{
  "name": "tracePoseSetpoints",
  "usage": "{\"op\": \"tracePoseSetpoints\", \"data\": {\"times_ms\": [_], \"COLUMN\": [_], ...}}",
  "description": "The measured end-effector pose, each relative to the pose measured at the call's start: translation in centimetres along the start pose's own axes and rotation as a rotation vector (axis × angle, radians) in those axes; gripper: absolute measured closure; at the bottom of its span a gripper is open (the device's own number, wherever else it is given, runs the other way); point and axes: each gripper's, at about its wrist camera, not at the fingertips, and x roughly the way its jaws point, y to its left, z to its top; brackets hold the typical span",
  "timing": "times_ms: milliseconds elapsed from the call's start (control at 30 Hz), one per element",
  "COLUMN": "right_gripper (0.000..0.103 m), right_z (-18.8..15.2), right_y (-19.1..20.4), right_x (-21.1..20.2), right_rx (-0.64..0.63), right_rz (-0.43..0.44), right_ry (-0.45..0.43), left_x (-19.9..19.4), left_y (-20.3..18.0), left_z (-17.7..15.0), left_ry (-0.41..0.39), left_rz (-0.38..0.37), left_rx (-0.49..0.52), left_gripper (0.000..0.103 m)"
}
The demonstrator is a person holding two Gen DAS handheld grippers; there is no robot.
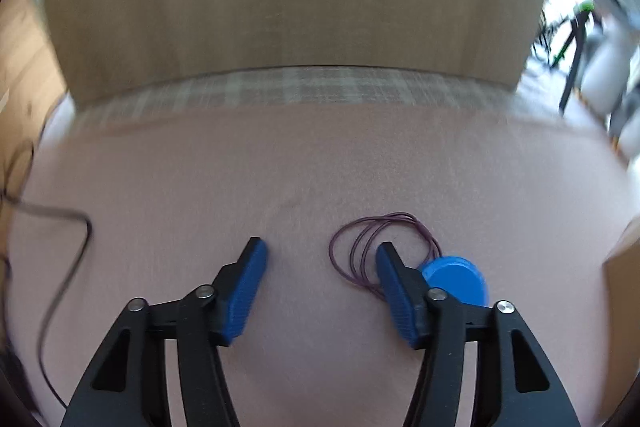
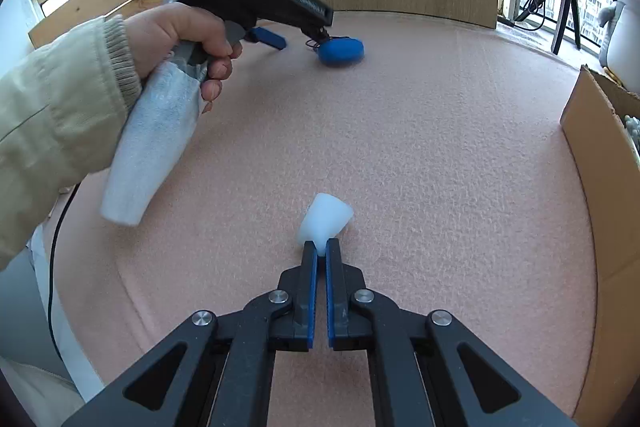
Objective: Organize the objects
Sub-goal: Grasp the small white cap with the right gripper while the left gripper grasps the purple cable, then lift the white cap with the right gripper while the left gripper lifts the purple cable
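White cup (image 2: pixel 325 217) lies tipped; blue lid (image 1: pixel 456 281) touches purple bands (image 1: pixel 376 247).

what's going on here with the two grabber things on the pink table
A person is tidying small items on a pink felt-covered table with a handheld gripper in each hand. The right gripper is shut on a small white cup-shaped piece near the front of the table. The left gripper, held in the person's hand, is open and lowered over a blue round lid and a loop of thin purple cord, gripping neither. A cardboard box sits at the table's right edge.
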Motion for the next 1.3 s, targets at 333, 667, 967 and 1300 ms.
{"op": "tracePoseSetpoints", "data": {"times_ms": [333, 667, 967, 1300], "right_gripper": [0.099, 0.099, 0.099, 0.099], "right_z": [-0.2, -0.6, -0.6, 0.8], "right_y": [0.5, 0.6, 0.9, 2.5], "right_x": [-0.2, -0.3, -1.1, -4.1], "right_rx": [0.009, 0.010, -0.004, -0.047], "right_rz": [-0.003, -0.011, -0.019, -0.039], "right_ry": [-0.015, -0.041, -0.077, -0.145], "left_x": [-0.6, -12.4, -18.0, -21.7], "left_y": [-3.1, 3.5, 1.9, -1.3], "left_z": [-0.3, -7.1, -19.2, -22.4], "left_ry": [-0.053, -0.247, -0.141, -0.143], "left_rz": [-0.025, -0.116, -0.124, -0.170], "left_rx": [0.130, -0.141, -0.159, -0.128], "left_gripper": [0.100, 0.100, 0.100, 0.100]}}
